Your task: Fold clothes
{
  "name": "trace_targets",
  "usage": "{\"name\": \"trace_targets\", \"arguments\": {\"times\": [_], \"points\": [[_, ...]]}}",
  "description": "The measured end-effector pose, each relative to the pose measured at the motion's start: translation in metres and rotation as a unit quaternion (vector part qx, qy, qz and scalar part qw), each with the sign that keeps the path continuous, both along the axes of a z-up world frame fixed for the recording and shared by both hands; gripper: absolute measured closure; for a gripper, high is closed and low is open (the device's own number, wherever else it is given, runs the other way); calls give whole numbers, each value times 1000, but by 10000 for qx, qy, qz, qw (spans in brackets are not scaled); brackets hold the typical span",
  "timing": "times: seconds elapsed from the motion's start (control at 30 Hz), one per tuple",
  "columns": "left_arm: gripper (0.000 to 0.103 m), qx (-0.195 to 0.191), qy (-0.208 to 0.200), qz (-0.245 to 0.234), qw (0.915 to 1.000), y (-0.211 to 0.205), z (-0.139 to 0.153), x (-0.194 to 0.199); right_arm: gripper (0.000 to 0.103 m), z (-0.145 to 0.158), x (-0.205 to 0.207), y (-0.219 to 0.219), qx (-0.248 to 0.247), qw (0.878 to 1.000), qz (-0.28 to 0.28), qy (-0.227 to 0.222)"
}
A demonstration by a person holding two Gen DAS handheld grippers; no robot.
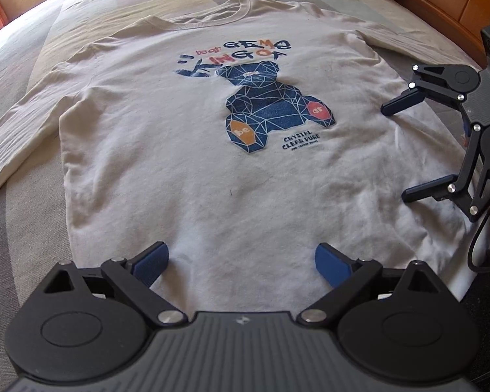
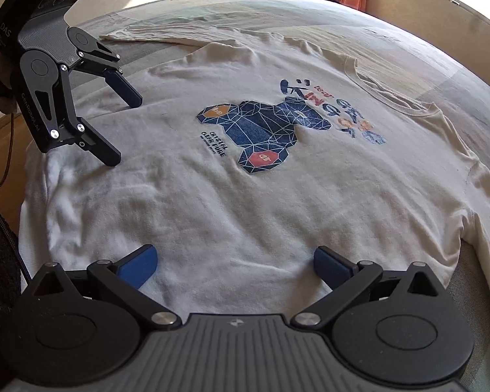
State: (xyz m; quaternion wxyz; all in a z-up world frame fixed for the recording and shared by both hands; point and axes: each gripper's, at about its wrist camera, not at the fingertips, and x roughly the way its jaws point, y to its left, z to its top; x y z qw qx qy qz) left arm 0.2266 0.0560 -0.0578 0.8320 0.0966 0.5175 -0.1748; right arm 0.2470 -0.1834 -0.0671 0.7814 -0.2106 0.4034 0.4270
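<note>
Left wrist view — left hand-held gripper (image 1: 241, 263) spread wide over shirt (image 1: 186, 170) hem, right hand-held gripper (image 1: 397, 148) likewise released — fingertips touching fabric.

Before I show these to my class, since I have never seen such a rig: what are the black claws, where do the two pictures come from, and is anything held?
No robot: a person carries a hand-held gripper in each hand, each with a camera looking along its fingers. One picture is from the left gripper, the other from the right gripper; each also shows the other at its edge. A cream long-sleeved shirt with a blue bear print lies flat, face up, on a bed. Both grippers are open over the shirt's lower part, holding nothing.
</note>
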Motion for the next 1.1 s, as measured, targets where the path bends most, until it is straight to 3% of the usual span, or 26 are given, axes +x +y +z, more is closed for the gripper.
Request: {"name": "trace_targets", "arguments": {"times": [0.27,0.43,0.6,0.77,0.97,1.1], "points": [[7,-321,-689,133,9970,-9,23,40,0,-1,-2,3,-67,9999,-148,-43],[7,-323,-493,325,9977,-11,4,56,0,-1,-2,4,-93,9998,-191,-36],[6,-244,-359,611,9972,3,-10,40,0,-1,-3,2,-57,9997,-234,-58],[6,-51,-323,742,9967,10,0,41,0,-4,-9,-5,126,9994,-227,-219],[6,-184,-847,617,9943,-3,17,83,0,4,-3,-7,89,9989,-447,-140],[6,-189,-692,787,9943,-12,1,116,0,18,12,-10,250,9953,-873,-332]]}}
